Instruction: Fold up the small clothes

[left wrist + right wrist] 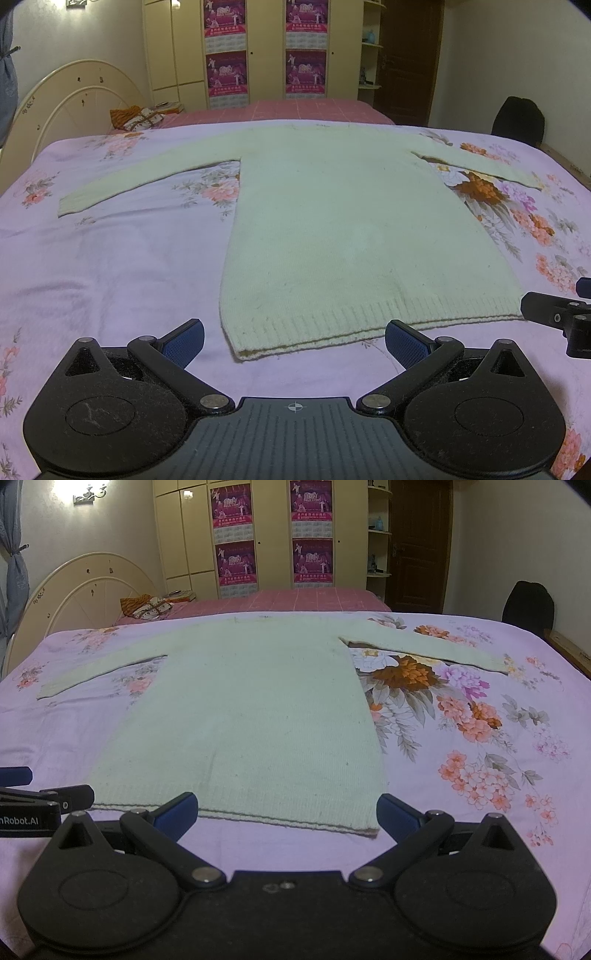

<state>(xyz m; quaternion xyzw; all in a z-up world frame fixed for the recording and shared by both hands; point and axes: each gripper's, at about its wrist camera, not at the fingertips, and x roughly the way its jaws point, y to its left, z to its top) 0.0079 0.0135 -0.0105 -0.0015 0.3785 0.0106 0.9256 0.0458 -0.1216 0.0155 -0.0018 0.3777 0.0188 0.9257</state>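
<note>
Spread flat on a bed covered by a lilac floral bedsheet (110,266), a pale green knitted sweater (343,229) lies with both sleeves stretched outward and its ribbed hem nearest the cameras. At left, the left hand-held gripper (294,338) hovers just short of the hem's left corner, its blue-padded fingers (183,341) spread wide and holding nothing; whether they touch the sheet cannot be told. The hem corner sits between the two fingers in the left wrist view. At right, the right hand-held gripper (287,812) is likewise wide open and empty, poised at the hem's right corner, with the sweater's edge lying between its fingers (397,818) in the right wrist view. Each tool appears at the edge of the other's view, just beside the hem. Behind the sweater stand a cream headboard (85,590), a wardrobe with magenta posters (234,535), a dark wooden door (421,542) and a black chair back (530,602).
</note>
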